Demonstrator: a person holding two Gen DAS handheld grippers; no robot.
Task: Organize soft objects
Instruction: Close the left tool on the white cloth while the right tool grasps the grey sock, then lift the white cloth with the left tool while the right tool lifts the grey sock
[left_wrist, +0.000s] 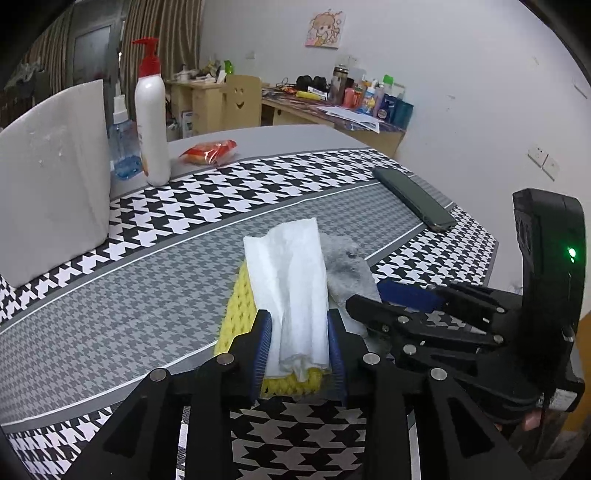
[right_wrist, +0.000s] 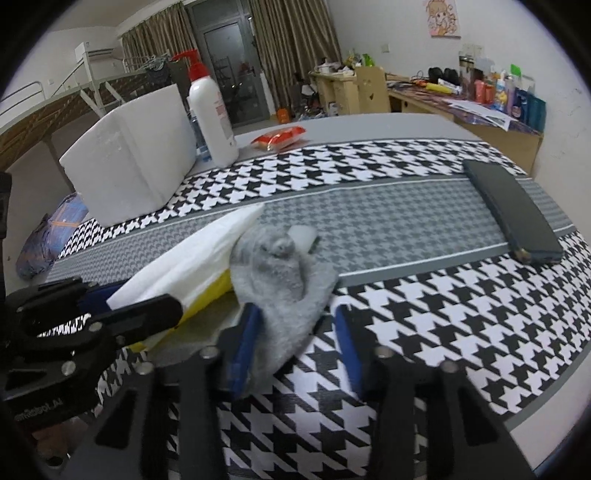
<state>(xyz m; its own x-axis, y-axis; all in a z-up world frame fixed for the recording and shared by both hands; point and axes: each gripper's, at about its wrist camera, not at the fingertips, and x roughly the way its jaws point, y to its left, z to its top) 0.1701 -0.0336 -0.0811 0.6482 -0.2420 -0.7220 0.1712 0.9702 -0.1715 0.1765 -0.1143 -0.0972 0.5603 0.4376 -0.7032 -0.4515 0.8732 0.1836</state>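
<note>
- Left gripper (left_wrist: 299, 345) fingers clench the tissue (left_wrist: 291, 280) over the yellow sponge (left_wrist: 240, 306), pinning the stack on the bench (left_wrist: 129, 295).
- Right gripper (right_wrist: 295, 343) straddles the grey sock (right_wrist: 280, 288) beside it, one pad touching, not yet pinching.

Fuzzy grey sock (right_wrist: 284, 291), crinkled paper tissue (left_wrist: 291, 280)

My left gripper (left_wrist: 300, 350) pinches a folded white tissue (left_wrist: 291, 291) lying on a yellow sponge (left_wrist: 240, 306). A grey fuzzy sock (left_wrist: 347, 266) lies just right of them, my right gripper (left_wrist: 384, 295) reaching to it across the houndstooth table mat (left_wrist: 166, 295).
</note>
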